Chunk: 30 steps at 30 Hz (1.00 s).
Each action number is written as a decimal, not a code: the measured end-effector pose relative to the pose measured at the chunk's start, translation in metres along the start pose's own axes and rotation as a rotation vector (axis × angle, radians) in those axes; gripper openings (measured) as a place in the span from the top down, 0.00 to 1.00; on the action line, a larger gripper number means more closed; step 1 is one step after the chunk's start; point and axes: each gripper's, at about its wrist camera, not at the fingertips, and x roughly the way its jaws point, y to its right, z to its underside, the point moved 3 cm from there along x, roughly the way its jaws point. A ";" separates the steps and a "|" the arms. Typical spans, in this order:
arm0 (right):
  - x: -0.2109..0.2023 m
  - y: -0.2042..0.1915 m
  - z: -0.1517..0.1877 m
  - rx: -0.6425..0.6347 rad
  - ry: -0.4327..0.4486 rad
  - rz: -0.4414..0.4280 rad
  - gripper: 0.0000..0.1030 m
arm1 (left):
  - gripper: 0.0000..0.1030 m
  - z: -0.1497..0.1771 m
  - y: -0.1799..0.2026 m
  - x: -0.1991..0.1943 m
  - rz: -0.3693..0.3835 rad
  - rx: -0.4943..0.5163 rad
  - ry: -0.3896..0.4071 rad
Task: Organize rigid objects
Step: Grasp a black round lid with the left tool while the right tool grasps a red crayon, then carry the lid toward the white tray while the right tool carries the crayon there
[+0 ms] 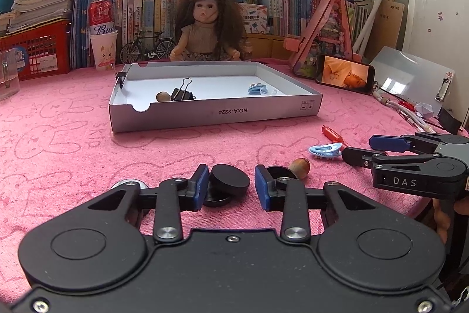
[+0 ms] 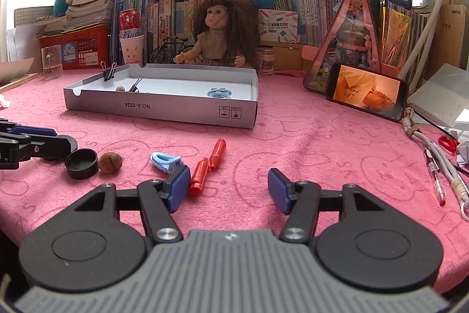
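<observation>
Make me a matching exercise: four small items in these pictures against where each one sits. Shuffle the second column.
1. binder clip
2. black round cap
3. red item
4. phone

A. between the left gripper jaws
B. inside the grey box
C. propped up right of the box
D. on the cloth by the right gripper

1-B, 2-A, 3-D, 4-C

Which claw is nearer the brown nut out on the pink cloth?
Left. The left claw sits just beside the nut; the right claw is farther off, past the blue clip.
</observation>
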 end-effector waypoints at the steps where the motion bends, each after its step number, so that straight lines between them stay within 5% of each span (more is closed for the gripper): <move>1: 0.000 -0.001 0.000 -0.002 0.000 -0.004 0.36 | 0.68 0.000 0.001 0.001 -0.002 0.003 -0.002; 12: -0.001 -0.014 -0.002 0.011 0.016 -0.004 0.82 | 0.71 0.001 0.012 0.009 -0.038 0.068 0.019; 27: -0.006 -0.012 -0.010 0.021 0.031 -0.026 0.85 | 0.71 -0.012 0.007 0.005 -0.048 0.037 0.040; 30: -0.011 -0.019 -0.008 -0.028 0.033 -0.049 0.73 | 0.71 -0.012 0.005 0.004 -0.052 0.033 0.037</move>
